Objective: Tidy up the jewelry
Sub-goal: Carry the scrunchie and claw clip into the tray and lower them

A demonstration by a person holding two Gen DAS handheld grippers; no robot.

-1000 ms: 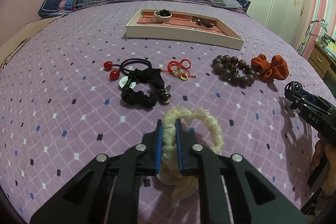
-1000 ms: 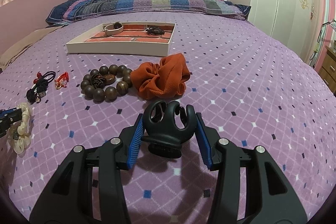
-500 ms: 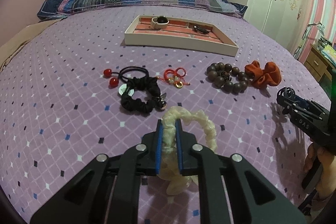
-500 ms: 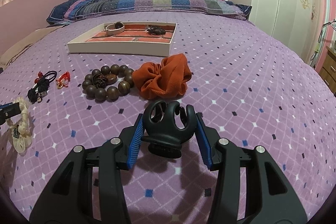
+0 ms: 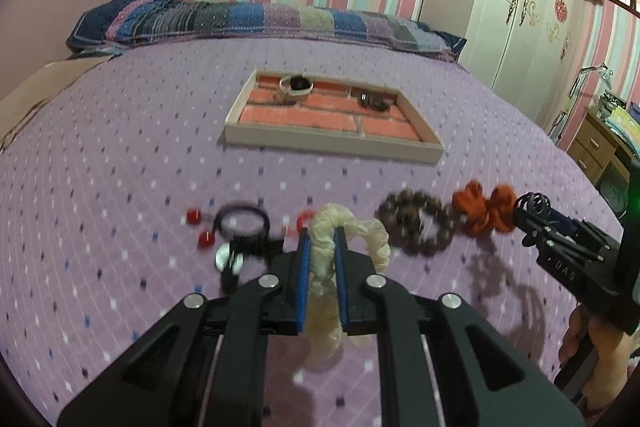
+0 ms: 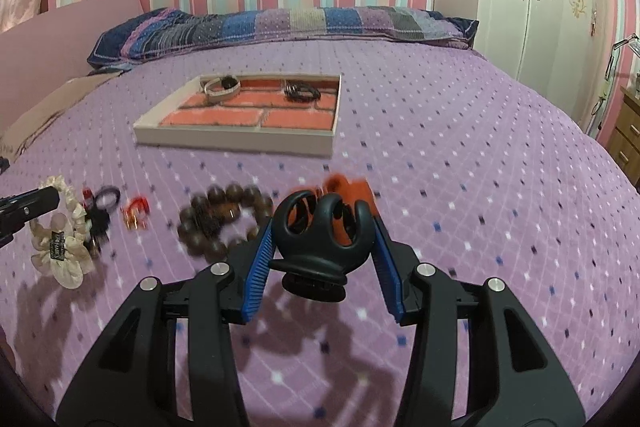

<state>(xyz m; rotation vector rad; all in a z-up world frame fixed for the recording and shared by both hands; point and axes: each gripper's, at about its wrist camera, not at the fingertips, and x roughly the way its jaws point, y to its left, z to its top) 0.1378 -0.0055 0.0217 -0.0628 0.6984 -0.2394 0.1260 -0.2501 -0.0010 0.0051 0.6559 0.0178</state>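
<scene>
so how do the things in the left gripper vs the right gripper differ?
The left gripper pinches a cream scrunchie: soft, ruffled fabric, squeezed thin between nearly closed jaws. The right gripper clamps a black claw clip: rigid, looped plastic that keeps the jaws well apart. Both are hair accessories held above the purple bedspread.

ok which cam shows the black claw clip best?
Right wrist: the black claw clip sits centred and close in the right gripper, loops clearly visible. Left wrist shows the clip only small, at the right edge.
</scene>
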